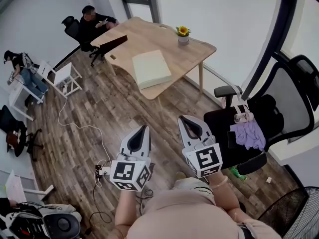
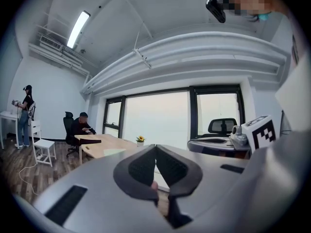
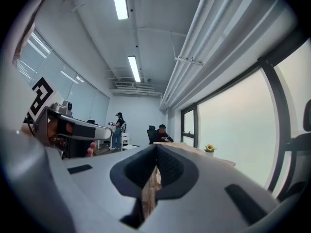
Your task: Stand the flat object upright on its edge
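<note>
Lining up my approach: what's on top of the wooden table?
On the table: a pale flat pad lying near the front edge, a potted sunflower far right, a dark slab at the left edge. Anything under the pad is hidden.

View from above, steeply down. A wooden desk stands on a plank floor. A pale cream flat object lies flat at the desk's near edge, slightly overhanging it. A small potted sunflower sits near the far right corner, and a dark slab sits at the left edge, where a seated person leans in. In the foreground, over the floor and well apart from the desk, the left gripper and right gripper point toward it, jaws together and empty. At right is a black office chair with a purple cloth on its seat.
</note>
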Demonstrator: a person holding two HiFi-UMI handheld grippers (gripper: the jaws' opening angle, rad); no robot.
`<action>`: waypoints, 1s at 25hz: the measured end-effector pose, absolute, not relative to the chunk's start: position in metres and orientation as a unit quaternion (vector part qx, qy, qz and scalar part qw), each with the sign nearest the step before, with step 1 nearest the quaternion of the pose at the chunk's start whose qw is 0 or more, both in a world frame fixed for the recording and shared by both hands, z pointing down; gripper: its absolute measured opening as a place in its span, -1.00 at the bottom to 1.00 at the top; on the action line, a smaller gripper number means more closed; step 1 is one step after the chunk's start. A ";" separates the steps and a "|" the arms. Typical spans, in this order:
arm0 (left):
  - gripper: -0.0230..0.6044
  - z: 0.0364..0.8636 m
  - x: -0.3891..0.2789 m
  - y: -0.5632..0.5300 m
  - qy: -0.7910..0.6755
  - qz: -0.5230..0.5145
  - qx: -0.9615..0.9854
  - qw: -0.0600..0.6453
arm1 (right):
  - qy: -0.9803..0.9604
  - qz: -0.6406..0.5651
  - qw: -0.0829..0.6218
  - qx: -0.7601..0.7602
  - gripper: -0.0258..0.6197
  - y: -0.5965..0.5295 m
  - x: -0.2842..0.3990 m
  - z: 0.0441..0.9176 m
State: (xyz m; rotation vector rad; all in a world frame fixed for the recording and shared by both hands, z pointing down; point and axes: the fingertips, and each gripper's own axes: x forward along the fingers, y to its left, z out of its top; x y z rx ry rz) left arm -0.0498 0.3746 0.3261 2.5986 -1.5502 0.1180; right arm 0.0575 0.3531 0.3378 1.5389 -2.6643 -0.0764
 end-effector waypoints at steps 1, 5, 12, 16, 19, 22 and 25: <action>-0.89 0.327 -0.046 0.370 -0.511 0.039 0.857 0.058 | -0.866 -0.025 0.033 0.498 -0.92 0.348 0.060 0.339; -0.89 0.332 -0.034 0.354 -0.514 0.045 0.855 0.058 | -0.872 -0.021 0.039 0.488 -0.91 0.329 0.070 0.345; -0.89 0.334 -0.028 0.336 -0.513 0.030 0.855 0.073 | -0.875 -0.001 0.029 0.484 -0.86 0.306 0.083 0.351; -0.89 0.335 -0.029 0.321 -0.517 0.037 0.852 0.072 | -0.871 0.000 0.031 0.490 -0.92 0.291 0.088 0.354; -0.89 0.337 -0.029 0.309 -0.518 0.040 0.852 0.073 | -0.870 0.002 0.039 0.492 -0.92 0.280 0.090 0.357; -0.89 0.338 -0.028 0.294 -0.518 0.041 0.851 0.072 | -0.868 -0.001 0.045 0.495 -0.92 0.268 0.090 0.358; -0.89 0.339 -0.029 0.279 -0.516 0.041 0.853 0.069 | -0.865 -0.006 0.044 0.500 -0.92 0.254 0.089 0.358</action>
